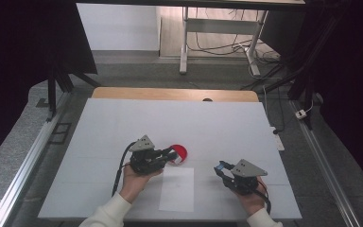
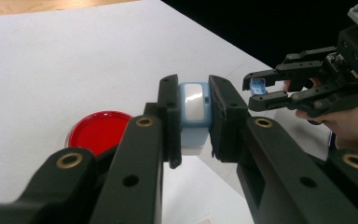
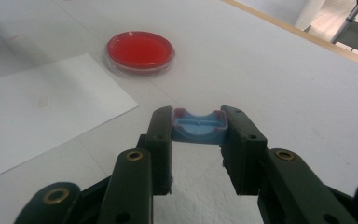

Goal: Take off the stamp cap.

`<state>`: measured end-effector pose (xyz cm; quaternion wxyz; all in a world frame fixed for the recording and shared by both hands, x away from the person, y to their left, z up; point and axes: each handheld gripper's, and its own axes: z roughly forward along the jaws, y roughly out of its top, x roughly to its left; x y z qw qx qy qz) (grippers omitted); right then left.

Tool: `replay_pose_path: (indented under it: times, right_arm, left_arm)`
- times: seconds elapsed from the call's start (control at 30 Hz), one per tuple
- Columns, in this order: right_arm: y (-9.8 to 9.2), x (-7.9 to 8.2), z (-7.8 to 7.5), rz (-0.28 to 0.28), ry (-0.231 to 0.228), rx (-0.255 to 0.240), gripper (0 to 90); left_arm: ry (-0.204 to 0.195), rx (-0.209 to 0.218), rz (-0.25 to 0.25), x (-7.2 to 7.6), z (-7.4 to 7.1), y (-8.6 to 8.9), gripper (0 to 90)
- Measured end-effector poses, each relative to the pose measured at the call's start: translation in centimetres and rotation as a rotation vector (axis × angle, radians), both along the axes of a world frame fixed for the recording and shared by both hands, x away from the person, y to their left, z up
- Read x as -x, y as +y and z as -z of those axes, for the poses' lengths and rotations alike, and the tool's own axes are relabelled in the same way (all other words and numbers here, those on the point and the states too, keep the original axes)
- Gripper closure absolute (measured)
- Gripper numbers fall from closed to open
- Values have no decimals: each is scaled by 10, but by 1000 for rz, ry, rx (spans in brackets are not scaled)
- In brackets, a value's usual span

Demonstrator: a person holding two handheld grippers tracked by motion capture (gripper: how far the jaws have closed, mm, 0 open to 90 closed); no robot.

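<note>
My left gripper (image 2: 193, 95) is shut on a small light-blue block with a glossy white face (image 2: 194, 108), held just above the table. In the high view the left gripper (image 1: 171, 154) points right, with its tips over the near edge of a round red dish (image 1: 178, 153). My right gripper (image 3: 198, 120) is shut on a small blue cap-like piece with a pinkish rim (image 3: 199, 127). In the high view the right gripper (image 1: 220, 167) sits right of the paper, pointing left. The left gripper view shows the right gripper (image 2: 260, 91) with the blue piece (image 2: 258, 87).
A white sheet of paper (image 1: 177, 189) lies near the table's front edge between the hands. The red dish (image 3: 140, 50) has a clear rim and stands on the white table cover (image 1: 179, 120). A wooden strip (image 1: 170, 93) runs along the far edge.
</note>
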<state>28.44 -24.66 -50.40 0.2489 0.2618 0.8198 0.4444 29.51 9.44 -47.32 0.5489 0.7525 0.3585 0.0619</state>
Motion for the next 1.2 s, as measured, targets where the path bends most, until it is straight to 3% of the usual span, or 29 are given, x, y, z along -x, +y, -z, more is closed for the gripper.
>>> replay_pose_path:
  times: [0.27,0.67,1.2]
  right_arm:
    - [-11,2,0,24,-5,5,647]
    - [-45,2,0,125,9,-16,646]
    - [-45,0,-3,109,-12,-8,646]
  left_arm:
    - [-7,14,-9,0,-2,4,757]
    - [-34,33,-3,-6,-10,12,757]
    - [-62,2,-31,-4,-16,16,757]
